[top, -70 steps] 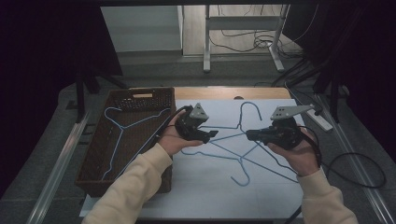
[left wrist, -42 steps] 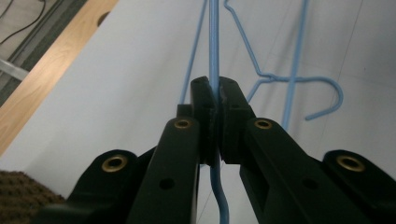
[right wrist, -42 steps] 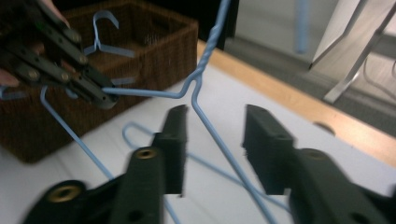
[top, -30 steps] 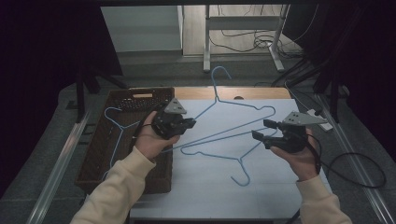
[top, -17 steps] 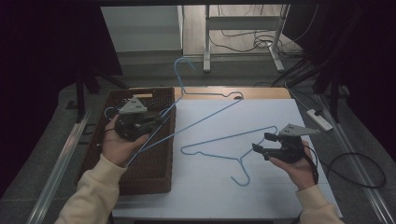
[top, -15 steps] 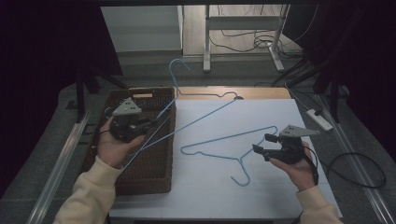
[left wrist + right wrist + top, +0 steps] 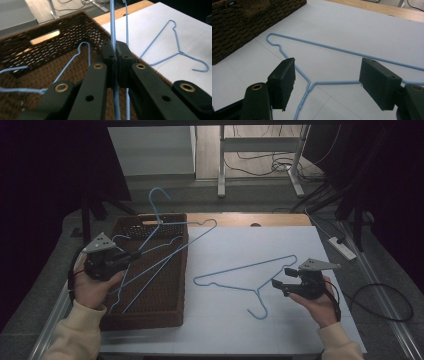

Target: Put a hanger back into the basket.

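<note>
Blue wire hanger (image 7: 165, 252) tilted above wicker basket (image 7: 172, 312), second blue hanger (image 7: 250, 280) flat on table

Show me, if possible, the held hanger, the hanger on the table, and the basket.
Held hanger (image 7: 113, 30), left gripper view, wire above the jaws.
Table hanger (image 7: 239, 270), high view, long straight bar.
Basket (image 7: 165, 312), high view, near wall.

Basket (image 7: 150, 312) left on the table (image 7: 280, 245); a hanger (image 7: 250, 280) lies to its right
</note>
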### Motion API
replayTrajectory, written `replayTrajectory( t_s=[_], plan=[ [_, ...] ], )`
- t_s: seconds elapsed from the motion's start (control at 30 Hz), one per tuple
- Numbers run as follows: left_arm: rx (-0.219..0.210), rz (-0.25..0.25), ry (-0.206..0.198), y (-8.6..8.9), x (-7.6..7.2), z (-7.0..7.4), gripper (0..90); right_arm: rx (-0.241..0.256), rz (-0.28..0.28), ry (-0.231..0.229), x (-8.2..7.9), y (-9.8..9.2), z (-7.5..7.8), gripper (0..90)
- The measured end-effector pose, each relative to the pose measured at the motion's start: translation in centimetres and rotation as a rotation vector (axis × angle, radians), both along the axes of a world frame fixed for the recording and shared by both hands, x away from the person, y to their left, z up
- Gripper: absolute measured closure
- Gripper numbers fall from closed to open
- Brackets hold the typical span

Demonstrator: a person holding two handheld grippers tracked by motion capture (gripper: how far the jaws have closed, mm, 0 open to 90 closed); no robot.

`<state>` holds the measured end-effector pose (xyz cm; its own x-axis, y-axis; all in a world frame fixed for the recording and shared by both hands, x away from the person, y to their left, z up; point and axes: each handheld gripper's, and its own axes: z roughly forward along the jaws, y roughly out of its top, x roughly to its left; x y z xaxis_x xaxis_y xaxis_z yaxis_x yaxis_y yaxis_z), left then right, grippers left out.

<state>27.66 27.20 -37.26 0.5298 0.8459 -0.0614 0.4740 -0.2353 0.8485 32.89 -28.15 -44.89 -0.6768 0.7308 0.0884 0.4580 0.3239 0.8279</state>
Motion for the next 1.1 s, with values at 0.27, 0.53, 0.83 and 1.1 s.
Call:
replayTrajectory(
  t_s=[0.27,0.53,0.83,1.1],
  plan=[
    [-0.017,0.076,0.004,2.6,-1.2,-0.9,87.4,-0.002,-0.011,0.006,-0.1,-0.3,-0.2,29.6],
    [-0.019,0.133,-0.012,4.6,-2.0,-0.8,87.4,-0.005,-0.009,0.008,-0.1,-0.3,-0.3,29.7],
    [-0.005,0.162,0.02,5.4,-2.0,-2.1,87.4,-0.008,-0.006,0.015,0.0,-0.2,-0.5,29.6],
    [0.029,0.16,0.068,4.6,-1.0,-3.5,87.4,-0.01,-0.005,0.019,0.0,-0.2,-0.5,29.5]
  ],
)
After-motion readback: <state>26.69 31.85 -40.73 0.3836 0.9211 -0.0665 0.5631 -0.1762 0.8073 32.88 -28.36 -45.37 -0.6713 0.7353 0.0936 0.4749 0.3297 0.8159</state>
